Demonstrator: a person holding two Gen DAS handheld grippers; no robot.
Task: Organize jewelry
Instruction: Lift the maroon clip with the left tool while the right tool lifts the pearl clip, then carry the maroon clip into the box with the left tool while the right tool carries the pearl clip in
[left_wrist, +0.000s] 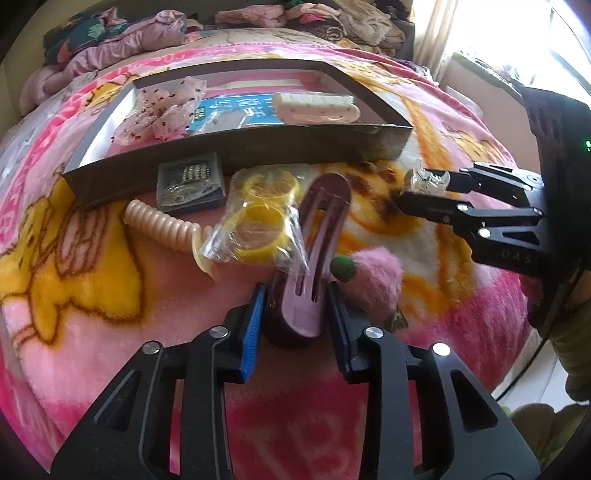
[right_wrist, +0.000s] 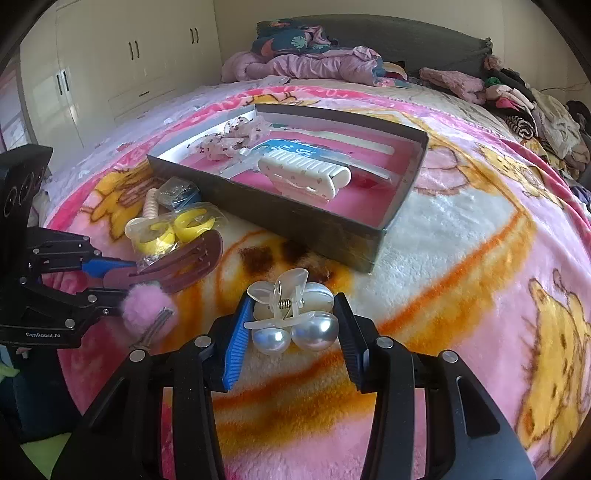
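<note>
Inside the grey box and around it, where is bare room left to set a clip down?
In the grey box, the pink floor right of the white claw clip is bare, up to the right wall. The blanket right of the box is open too. Crowded: the box's left end with the lace scrunchie, and outside its near-left wall around the yellow rings.

Sunlit bedroom (right_wrist: 480, 229), cream wardrobe (right_wrist: 122, 66)

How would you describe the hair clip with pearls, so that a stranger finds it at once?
Start at the grey box on the pink blanket. Just in front of its near corner, between the fingers of the right tool, is the pearl clip. It alone is a clear claw clip carrying two big shiny pearls.
</note>
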